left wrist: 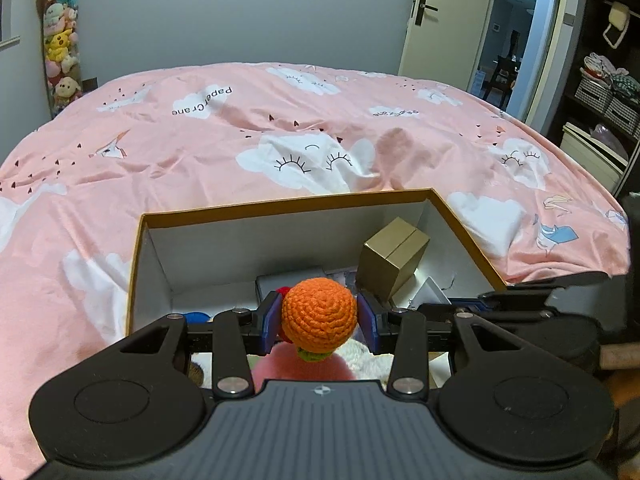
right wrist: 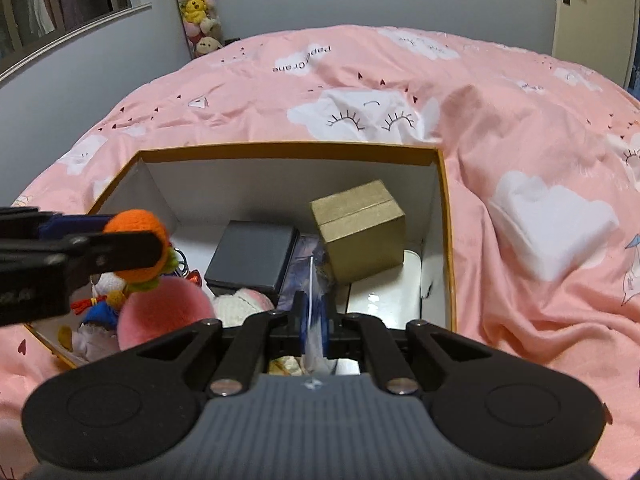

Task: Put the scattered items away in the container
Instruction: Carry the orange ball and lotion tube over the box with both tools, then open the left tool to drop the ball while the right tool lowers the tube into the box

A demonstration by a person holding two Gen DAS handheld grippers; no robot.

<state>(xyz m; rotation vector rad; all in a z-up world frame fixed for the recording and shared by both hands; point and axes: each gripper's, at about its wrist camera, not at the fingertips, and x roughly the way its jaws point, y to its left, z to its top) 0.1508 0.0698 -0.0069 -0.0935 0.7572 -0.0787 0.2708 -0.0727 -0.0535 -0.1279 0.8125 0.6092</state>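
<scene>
An orange-rimmed cardboard box (left wrist: 280,202) (right wrist: 280,148) with white inner walls lies open on the bed. My left gripper (left wrist: 320,312) (right wrist: 120,248) is shut on the orange crochet ball (left wrist: 319,312) (right wrist: 136,220) of a knitted toy. The toy's pink body (right wrist: 160,308) hangs below, over the box's near left part. My right gripper (right wrist: 316,314) hovers over the box's near edge, its blue pads close on either side of a thin white feather-like piece (right wrist: 314,336). In the left wrist view the right gripper (left wrist: 492,295) shows side-on.
Inside the box lie a gold carton (right wrist: 360,228) (left wrist: 392,264), a dark grey flat box (right wrist: 252,256), a white crochet toy (right wrist: 244,300) and a blue doll (right wrist: 100,312). The pink duvet (left wrist: 240,140) surrounds the box. An open door (left wrist: 436,20) and shelves (left wrist: 600,92) stand beyond.
</scene>
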